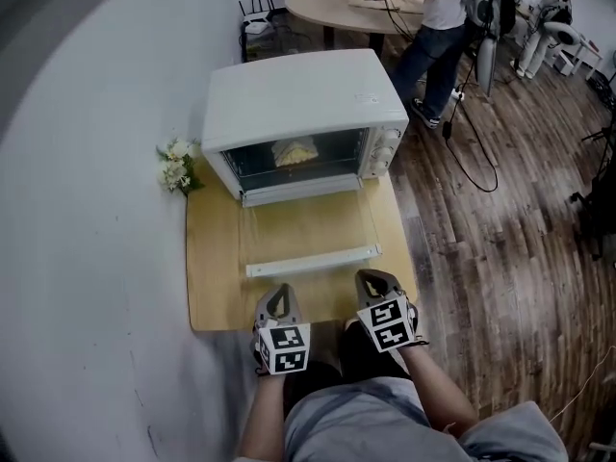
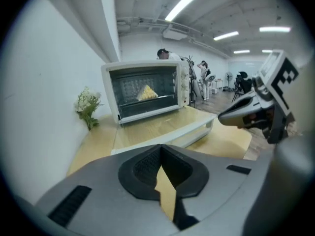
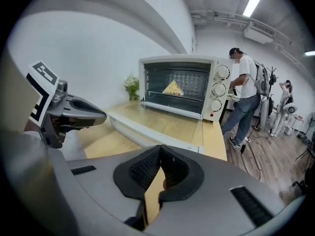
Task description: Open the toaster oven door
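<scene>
Nearest the person, the left gripper [image 1: 279,296] and the right gripper [image 1: 373,279] hang side by side over the front edge of the wooden board [image 1: 214,268]. Each has its jaws pressed together with nothing between them. Both are clear of the oven, which suggests the pull is finished and no grip is needed.

Just beyond them the door [image 1: 308,231] lies folded down flat over the board, its white handle [image 1: 313,261] toward the grippers, so the task looks done. Behind it the toaster oven [image 1: 306,94] stands open, with a pale yellowish piece of food [image 1: 295,151] on the rack inside. A small bunch of white flowers [image 1: 176,166] sits at its left corner.

The board rests on a white tabletop [image 1: 87,258]. To the right is a wood-plank floor [image 1: 500,258] with cables, and farther back a person [image 1: 438,17] stands at a round table [image 1: 322,3].
</scene>
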A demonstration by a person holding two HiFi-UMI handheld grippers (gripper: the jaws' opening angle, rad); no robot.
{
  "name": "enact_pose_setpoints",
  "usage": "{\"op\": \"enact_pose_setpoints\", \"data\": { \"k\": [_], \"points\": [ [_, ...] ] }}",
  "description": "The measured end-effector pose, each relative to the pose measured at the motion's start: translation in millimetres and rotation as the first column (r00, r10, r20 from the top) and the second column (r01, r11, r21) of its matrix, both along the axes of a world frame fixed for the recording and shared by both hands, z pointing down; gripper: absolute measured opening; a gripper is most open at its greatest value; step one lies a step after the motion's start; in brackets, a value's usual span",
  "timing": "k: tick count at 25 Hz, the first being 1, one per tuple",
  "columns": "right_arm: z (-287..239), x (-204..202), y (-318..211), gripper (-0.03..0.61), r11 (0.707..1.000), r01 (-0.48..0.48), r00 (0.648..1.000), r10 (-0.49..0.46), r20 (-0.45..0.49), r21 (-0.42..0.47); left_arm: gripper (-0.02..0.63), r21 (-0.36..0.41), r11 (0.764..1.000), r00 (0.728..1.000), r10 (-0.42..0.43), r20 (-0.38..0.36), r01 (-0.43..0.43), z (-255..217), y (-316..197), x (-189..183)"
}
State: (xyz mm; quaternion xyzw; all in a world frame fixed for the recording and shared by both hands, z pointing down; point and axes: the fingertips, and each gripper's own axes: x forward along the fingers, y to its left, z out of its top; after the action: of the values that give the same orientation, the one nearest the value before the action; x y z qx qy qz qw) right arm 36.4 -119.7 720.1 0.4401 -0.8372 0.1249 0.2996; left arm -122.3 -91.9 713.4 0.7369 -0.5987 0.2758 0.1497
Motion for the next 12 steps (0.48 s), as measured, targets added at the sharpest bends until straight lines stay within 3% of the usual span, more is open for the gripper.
{"op": "enact_pose_setpoints", "data": {
  "k": [6,12],
  "points": [
    [-66.8,4.4,5.3,0.000,0.999,-0.014,0.998,0.011,0.066,0.033,0.002,0.097,0.994,0.990,-0.044,-0.136,0.057,-78.3,-2.3,-4.1],
    [-155.1,17.5,-7.3,0.000,0.993,-0.028,0.991,0.013,0.132,0.113,0.002,0.207,0.977,0.965,0.000,-0.263,0.056,-161.0,-6.4,14.8]
  ]
}}
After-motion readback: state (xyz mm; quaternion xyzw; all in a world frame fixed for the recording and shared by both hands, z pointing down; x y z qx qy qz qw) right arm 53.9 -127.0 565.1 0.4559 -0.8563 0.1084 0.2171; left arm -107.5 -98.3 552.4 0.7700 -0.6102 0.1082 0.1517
